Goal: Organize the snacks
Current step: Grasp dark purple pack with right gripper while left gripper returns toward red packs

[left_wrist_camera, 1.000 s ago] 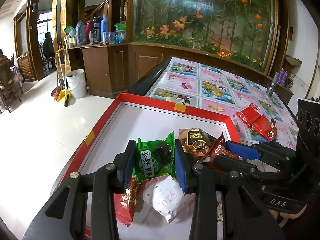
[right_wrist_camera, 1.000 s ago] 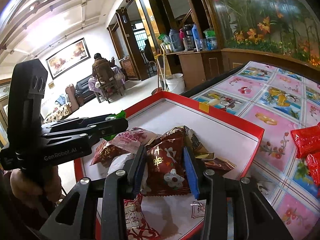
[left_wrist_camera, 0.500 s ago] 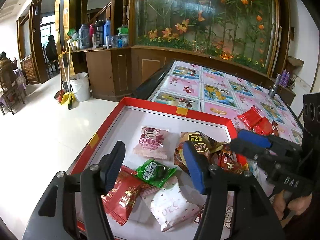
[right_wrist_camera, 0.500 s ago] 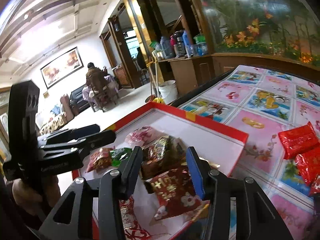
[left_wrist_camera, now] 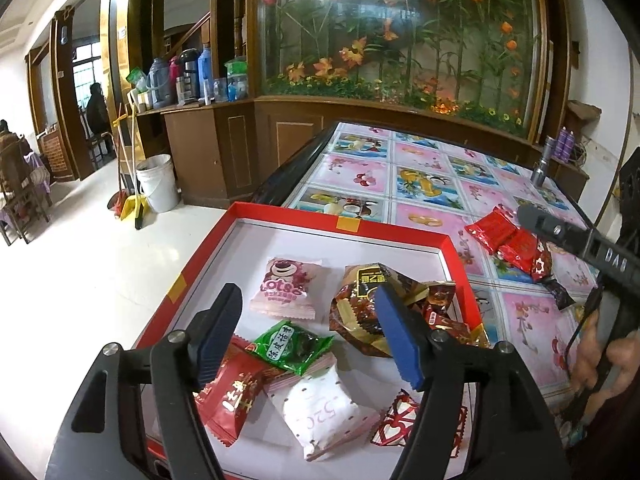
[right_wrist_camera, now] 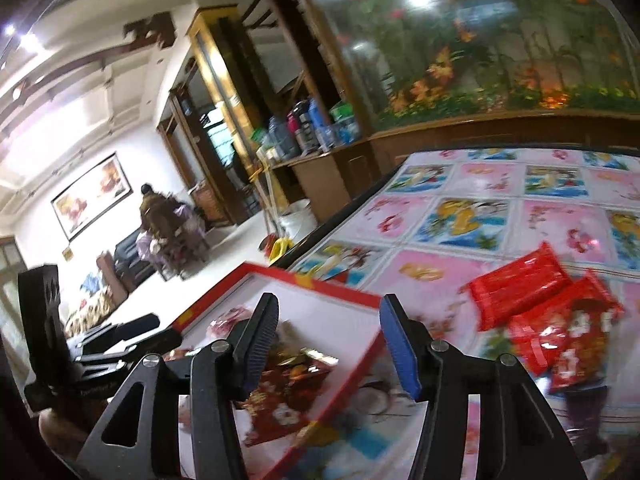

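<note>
A red-rimmed white tray [left_wrist_camera: 400, 233] holds several snack packets: a pink Lotso packet [left_wrist_camera: 286, 289], a green packet [left_wrist_camera: 294, 346], a brown-gold pile [left_wrist_camera: 360, 304], a red packet [left_wrist_camera: 234, 394] and a white packet [left_wrist_camera: 320, 412]. My left gripper [left_wrist_camera: 308, 330] is open and empty above them. My right gripper [right_wrist_camera: 328, 338] is open and empty over the tray's right rim [right_wrist_camera: 340, 372]. Red packets [right_wrist_camera: 520, 292] lie on the tablecloth to the right, also in the left wrist view [left_wrist_camera: 508, 240].
The table carries a pink and blue patterned cloth [left_wrist_camera: 420, 176]. A small grey bottle [left_wrist_camera: 542, 168] stands at its far right. A wooden cabinet [left_wrist_camera: 216, 148] and a white bucket [left_wrist_camera: 158, 182] stand beyond the table's left side.
Both grippers opened and dropped their packets into the tray, the left the green one, the right a dark red one. Both lifted back; the right swung toward the red packets.
</note>
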Tool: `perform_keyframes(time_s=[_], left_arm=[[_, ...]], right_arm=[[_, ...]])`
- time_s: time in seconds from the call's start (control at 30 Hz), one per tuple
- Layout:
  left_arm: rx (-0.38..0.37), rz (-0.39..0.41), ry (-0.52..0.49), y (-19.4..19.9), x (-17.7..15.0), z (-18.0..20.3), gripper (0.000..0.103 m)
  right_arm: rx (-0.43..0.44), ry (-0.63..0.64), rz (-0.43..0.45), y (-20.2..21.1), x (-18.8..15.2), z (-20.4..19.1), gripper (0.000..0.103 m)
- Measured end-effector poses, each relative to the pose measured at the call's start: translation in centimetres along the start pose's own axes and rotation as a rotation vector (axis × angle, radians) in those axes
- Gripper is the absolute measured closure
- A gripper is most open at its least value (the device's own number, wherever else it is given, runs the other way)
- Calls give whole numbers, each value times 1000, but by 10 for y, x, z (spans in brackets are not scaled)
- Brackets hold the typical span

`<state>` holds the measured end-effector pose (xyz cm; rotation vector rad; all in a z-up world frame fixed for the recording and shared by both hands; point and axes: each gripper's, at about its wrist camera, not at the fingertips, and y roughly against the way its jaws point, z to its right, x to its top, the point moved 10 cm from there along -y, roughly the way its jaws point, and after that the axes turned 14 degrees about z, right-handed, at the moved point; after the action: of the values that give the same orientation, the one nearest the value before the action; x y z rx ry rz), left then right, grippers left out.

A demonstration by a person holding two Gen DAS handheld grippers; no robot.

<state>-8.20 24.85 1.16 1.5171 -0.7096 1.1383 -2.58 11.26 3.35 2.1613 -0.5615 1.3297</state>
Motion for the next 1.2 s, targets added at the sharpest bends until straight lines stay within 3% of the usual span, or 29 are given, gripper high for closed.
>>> perform_keyframes(time_s=[0.37,0.67,0.93,1.2], left_arm=[[-18,-4,-43,1,4,21,30],[-53,-15,-96,-1,5,51,30],[-104,-9,-161,-1,11,87,30],[-186,-15,-206,-4,12,134,30]], right_arm=[[-182,-89,123,53,43,101,40],[-311,-103,125,88,51,162,37],[-376,-55,44,101,35,189,33],[-442,-8,-120,95,2,203,33]])
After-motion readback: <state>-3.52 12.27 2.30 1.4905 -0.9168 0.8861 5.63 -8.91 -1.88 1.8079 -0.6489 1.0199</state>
